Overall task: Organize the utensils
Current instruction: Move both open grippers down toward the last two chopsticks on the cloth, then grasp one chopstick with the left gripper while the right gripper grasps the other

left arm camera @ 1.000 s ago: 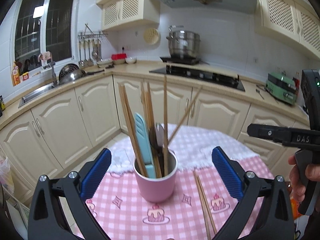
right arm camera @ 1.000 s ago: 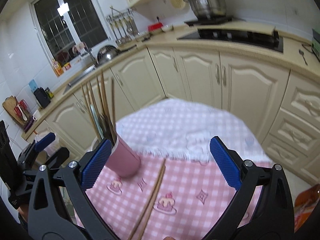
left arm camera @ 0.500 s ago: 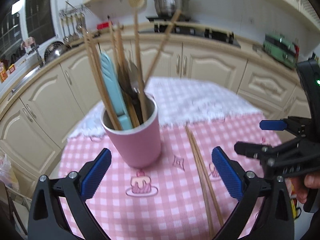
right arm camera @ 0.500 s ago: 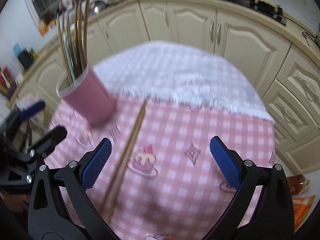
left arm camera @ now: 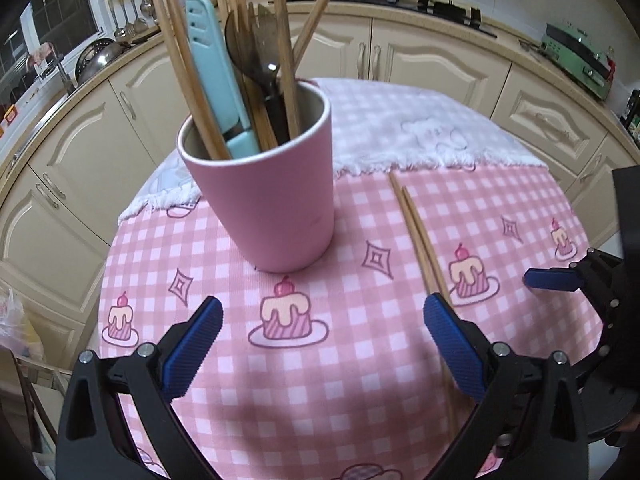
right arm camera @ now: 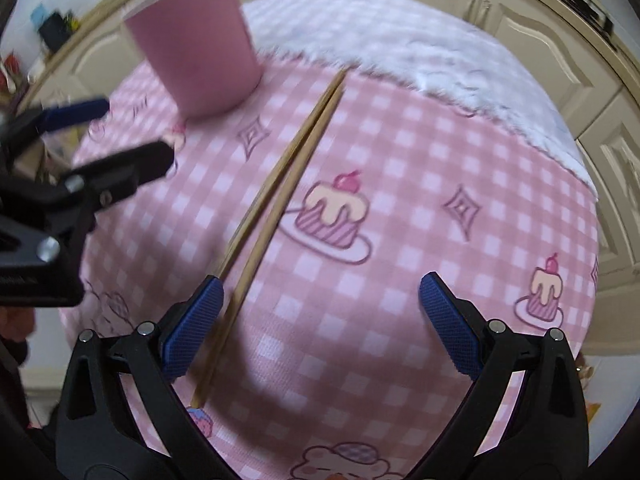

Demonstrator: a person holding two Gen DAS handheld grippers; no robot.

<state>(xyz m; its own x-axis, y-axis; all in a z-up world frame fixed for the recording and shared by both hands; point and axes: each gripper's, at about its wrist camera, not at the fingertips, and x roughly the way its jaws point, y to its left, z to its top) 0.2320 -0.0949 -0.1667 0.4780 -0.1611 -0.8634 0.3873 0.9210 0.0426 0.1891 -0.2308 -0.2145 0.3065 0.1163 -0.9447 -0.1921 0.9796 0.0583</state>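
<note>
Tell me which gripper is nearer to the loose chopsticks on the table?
Right. The right gripper hovers over the chopsticks, its left fingertip beside them. The left gripper faces the pink cup, chopsticks at its right fingertip.

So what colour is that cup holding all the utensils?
Pink outside, with a greyish-beige inside; the cup shows best in the left wrist view.

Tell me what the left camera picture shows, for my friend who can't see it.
A pink cup full of wooden chopsticks and other utensils stands on a pink checked tablecloth, with the open left claw in front of it. Two loose chopsticks lie on the cloth to its right.
</note>
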